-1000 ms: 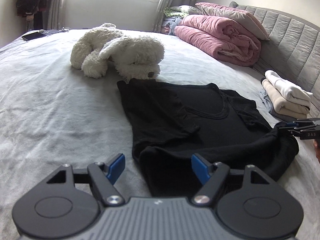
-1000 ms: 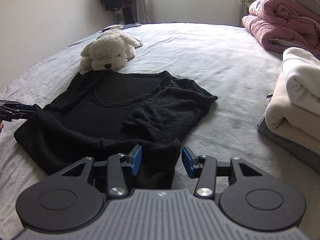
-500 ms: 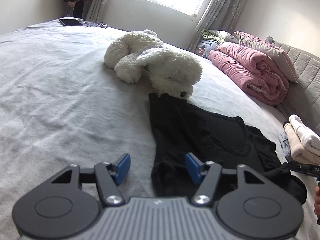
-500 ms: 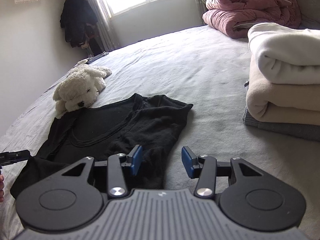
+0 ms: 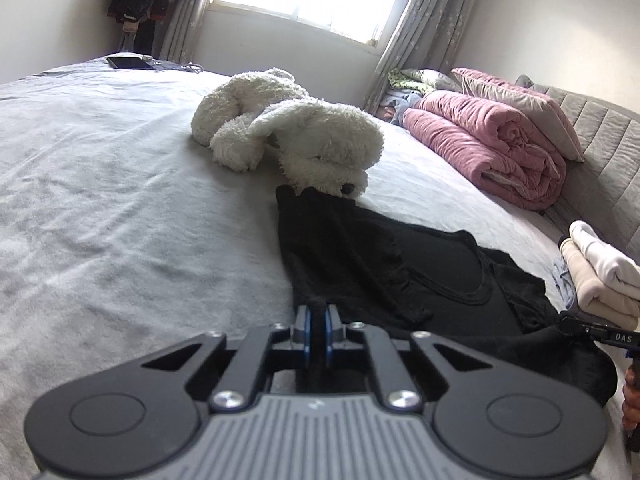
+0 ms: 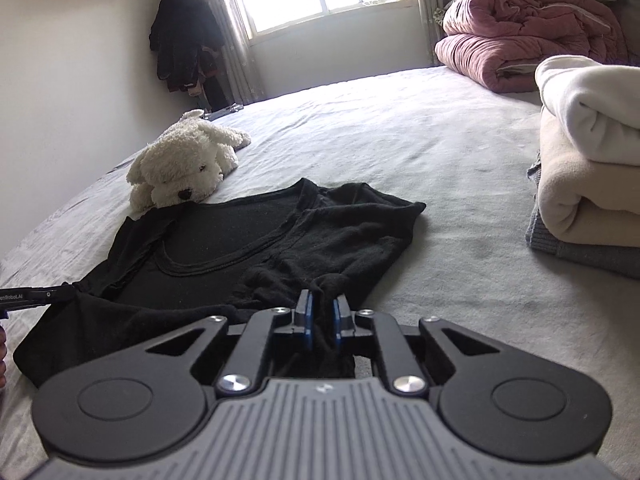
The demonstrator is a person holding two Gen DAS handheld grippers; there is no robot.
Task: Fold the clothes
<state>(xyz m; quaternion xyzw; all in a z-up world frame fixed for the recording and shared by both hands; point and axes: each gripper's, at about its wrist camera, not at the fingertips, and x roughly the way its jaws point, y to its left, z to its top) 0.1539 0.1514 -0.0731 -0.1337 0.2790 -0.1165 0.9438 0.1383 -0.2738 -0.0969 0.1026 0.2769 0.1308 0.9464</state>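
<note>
A black shirt lies spread on the grey bed, neckline up, its far sleeve touching the snout of a white plush dog. The left gripper has its blue fingers pinched on the shirt's near hem corner. The right gripper clamps a bunch of the hem at the other side. Folded cream clothes sit stacked to the right, near a pink quilt

Looked from 2 low wrist views close over the black shirt, facing the window from opposite hem corners, sharing shirt and plush dog.
</note>
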